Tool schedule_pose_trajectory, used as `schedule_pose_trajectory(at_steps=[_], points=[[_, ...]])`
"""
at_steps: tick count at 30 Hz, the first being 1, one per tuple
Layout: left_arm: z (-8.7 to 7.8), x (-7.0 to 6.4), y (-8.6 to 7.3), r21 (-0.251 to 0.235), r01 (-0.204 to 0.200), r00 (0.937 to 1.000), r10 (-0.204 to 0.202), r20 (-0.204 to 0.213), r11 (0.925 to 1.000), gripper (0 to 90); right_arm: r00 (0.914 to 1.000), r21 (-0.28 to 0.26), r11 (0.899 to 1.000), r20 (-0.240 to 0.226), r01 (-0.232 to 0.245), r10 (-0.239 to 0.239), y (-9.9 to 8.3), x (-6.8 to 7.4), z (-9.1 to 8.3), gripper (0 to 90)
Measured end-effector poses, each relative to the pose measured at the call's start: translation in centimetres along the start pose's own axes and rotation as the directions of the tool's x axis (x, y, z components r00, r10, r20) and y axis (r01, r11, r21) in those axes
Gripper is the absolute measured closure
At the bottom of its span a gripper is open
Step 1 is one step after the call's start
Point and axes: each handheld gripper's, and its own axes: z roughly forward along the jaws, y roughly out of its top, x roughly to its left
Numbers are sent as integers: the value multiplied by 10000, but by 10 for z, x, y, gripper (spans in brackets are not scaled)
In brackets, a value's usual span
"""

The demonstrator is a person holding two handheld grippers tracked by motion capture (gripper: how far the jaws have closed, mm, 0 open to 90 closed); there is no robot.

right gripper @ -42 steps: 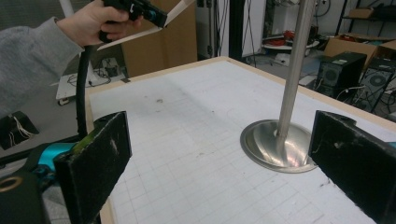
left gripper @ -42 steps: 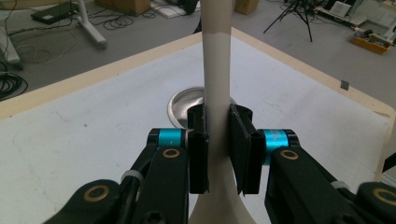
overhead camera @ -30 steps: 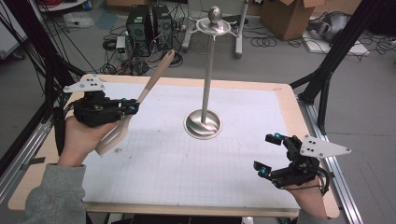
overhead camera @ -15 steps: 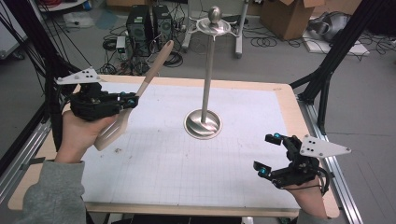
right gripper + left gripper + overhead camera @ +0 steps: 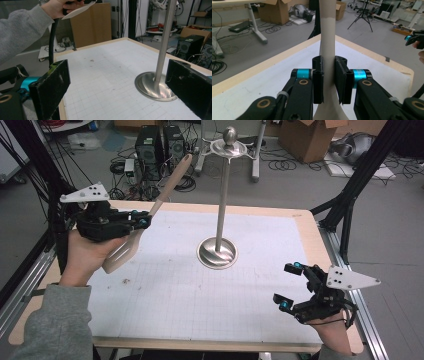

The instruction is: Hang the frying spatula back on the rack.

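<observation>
- A shiny metal stand (image 5: 218,251) with a tall thin pole stands in the middle of the counter (image 5: 300,227)
- A white mat with little squares (image 5: 200,290) covers the counter
- Two black computer boxes (image 5: 159,142) sit on the floor behind
- A brown cardboard box (image 5: 305,137) sits there too

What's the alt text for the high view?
The left gripper holds a pale spatula tilted up over the table's left side. A metal stand rises from mid-table. The right gripper rests open near the right front corner.
</observation>
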Motion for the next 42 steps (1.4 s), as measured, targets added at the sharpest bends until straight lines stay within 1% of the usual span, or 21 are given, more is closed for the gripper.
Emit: schedule_pose_trajectory(at_steps=[2, 3, 4, 6, 12, 13, 16, 17, 19, 21, 23, 24, 25, 30, 31, 33, 36, 39, 42], points=[[1, -1, 1, -71, -12, 10000, 12, 37, 10000, 776, 10000, -25, 10000, 29, 86, -86, 0, -1, 0, 45], [2, -1, 2, -34, -25, 10000, 25, 56, 10000, 776, 9999, -122, 9999, -113, -117, 116, 1, 0, -2, 45], [3, -2, 3, -29, -19, 10000, 20, 64, 10000, 776, 9998, -252, 9996, -194, -87, 82, 2, 1, -2, 45], [4, -2, 5, 11, 3, 9999, -4, 139, 10000, 776, 9996, -300, 9996, -282, -2, -6, 4, 3, -2, 45], [8, -4, 11, -53, 30, 9998, -29, 188, 10000, 776, 9996, -309, 9995, -267, 110, -119, 5, 5, -3, 45], [8, -4, 12, -73, 35, 9998, -34, 203, 10000, 776, 9996, -305, 9995, -271, 41, -49, 5, 6, -4, 45], [9, -5, 14, -198, 60, 9994, -54, 329, 9998, 776, 9997, -343, 9994, -260, 37, -46, 5, 5, -5, 45], [9, -5, 15, -153, 38, 9995, -34, 304, 9999, 776, 9996, -351, 9994, -271, 26, -36, 5, 5, -5, 45], [11, -6, 15, -115, 63, 9994, -59, 336, 9999, 776, 9996, -355, 9993, -280, 68, -78, 5, 5, -5, 45], [15, -6, 15, -59, 72, 9994, -70, 330, 10000, 776, 9996, -333, 9994, -277, -12, 3, 4, 5, -4, 45], [16, -5, 15, -39, 75, 9994, -74, 324, 10000, 776, 9996, -358, 9994, -277, -11, 1, 4, 5, -4, 45], [16, -5, 15, -20, 71, 9995, -70, 319, 10000, 776, 9996, -393, 9992, -288, 66, -77, 4, 5, -4, 45], [17, -5, 15, -11, 84, 9996, -83, 268, 10000, 776, 9996, -395, 9992, -275, 50, -60, 4, 5, -4, 45], [19, -4, 15, -5, 134, 9995, -134, 279, 9999, 776, 9997, -356, 9994, -263, -4, -5, 3, 4, -4, 45], [20, -4, 15, 30, 125, 9994, -126, 311, 9999, 776, 9997, -356, 9994, -263, -4, -5, 3, 4, -4, 45], [21, -6, 15, 42, -13, 9997, 11, 261, 10000, 776, 9997, -387, 9993, -261, -6, -4, 3, 4, -4, 45], [22, -6, 15, -31, -29, 9998, 30, 205, 10000, 776, 9996, -350, 9994, -281, 16, -26, 4, 4, -4, 45], [24, -5, 14, -25, 16, 9994, -16, 334, 10000, 776, 9996, -312, 9995, -295, 8, -17, 3, 4, -4, 45], [26, -5, 14, 59, 22, 9994, -24, 346, 10000, 776, 9996, -319, 9995, -297, -7, -3, 4, 5, -4, 45]])
